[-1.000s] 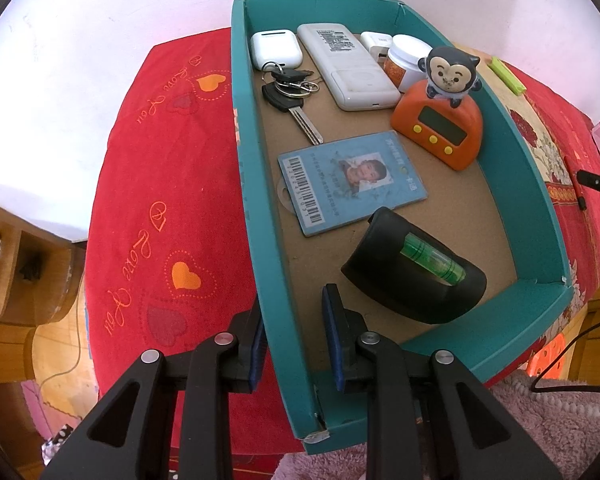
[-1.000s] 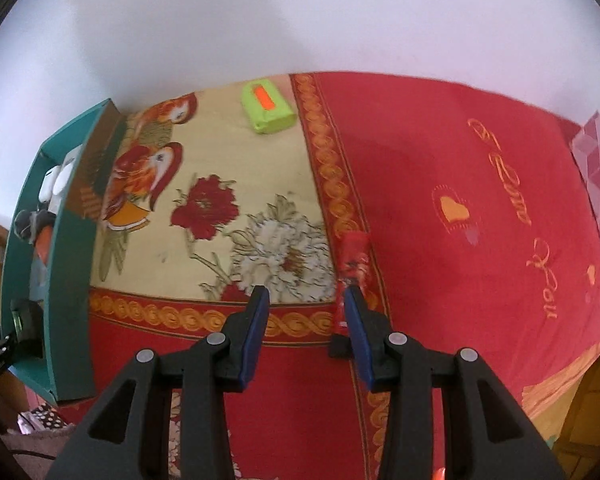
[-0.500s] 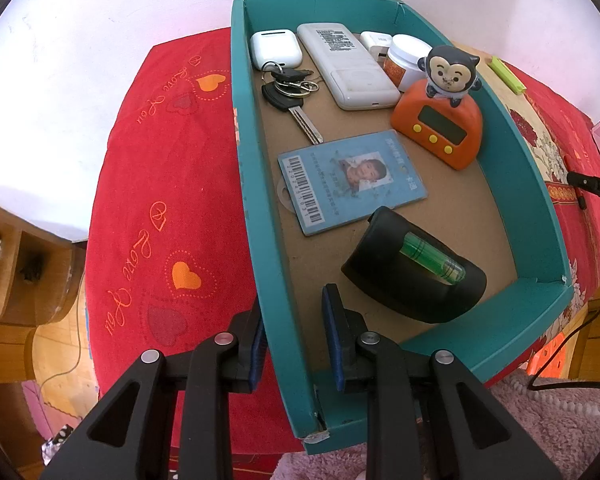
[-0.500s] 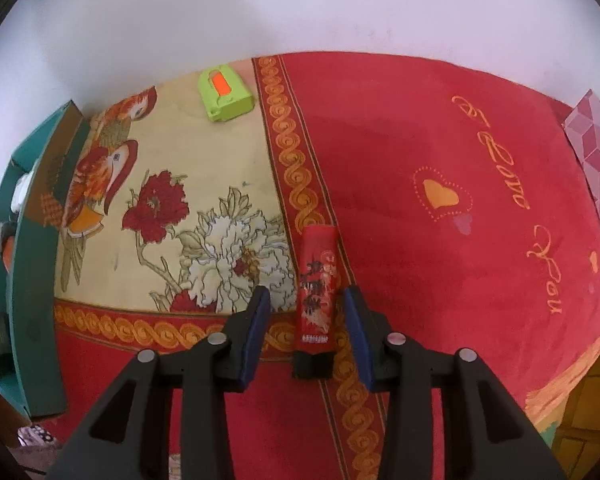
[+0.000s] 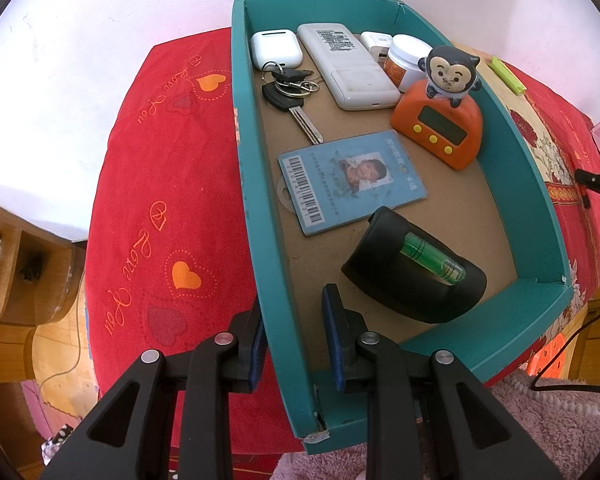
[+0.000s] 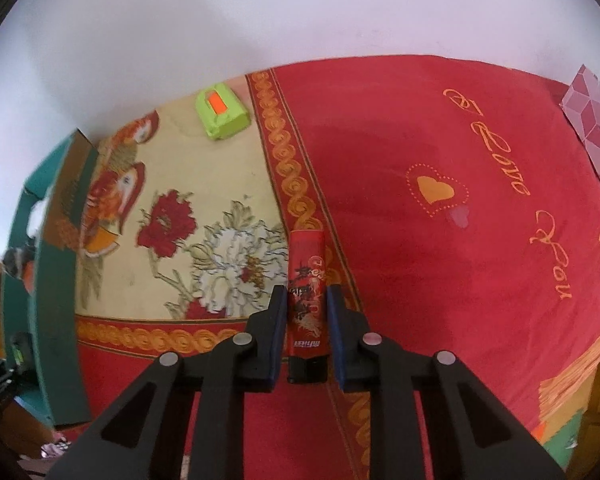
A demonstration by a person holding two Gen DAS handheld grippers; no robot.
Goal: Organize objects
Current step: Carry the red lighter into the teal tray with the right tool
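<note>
A teal tray [image 5: 256, 208] sits on a desk covered with a red cloth [image 5: 160, 184], and most of the sorting looks done. Inside the tray lie a white earbud case [image 5: 276, 48], a white remote [image 5: 348, 68], a bunch of keys [image 5: 288, 92], a small white jar [image 5: 406, 58], an orange timer with a monkey figure [image 5: 440, 124], a blue ID card [image 5: 352, 182] and a black level with a green vial [image 5: 414, 272].

The left gripper [image 5: 294, 344] is closed on the tray's near side wall, one finger outside and one inside, holding it steady.

On the cloth well to the right of the tray, the right gripper [image 6: 304, 332] has its fingers closed around a red lighter [image 6: 306, 280], pressing both its sides. The lighter appears to lie on the cloth, not yet lifted.

A lime-green box with an orange patch [image 6: 220, 114] sits further back near the wall, untouched.

Judging by this, two things remain outside: the lighter, now gripped, and the green box.
</note>
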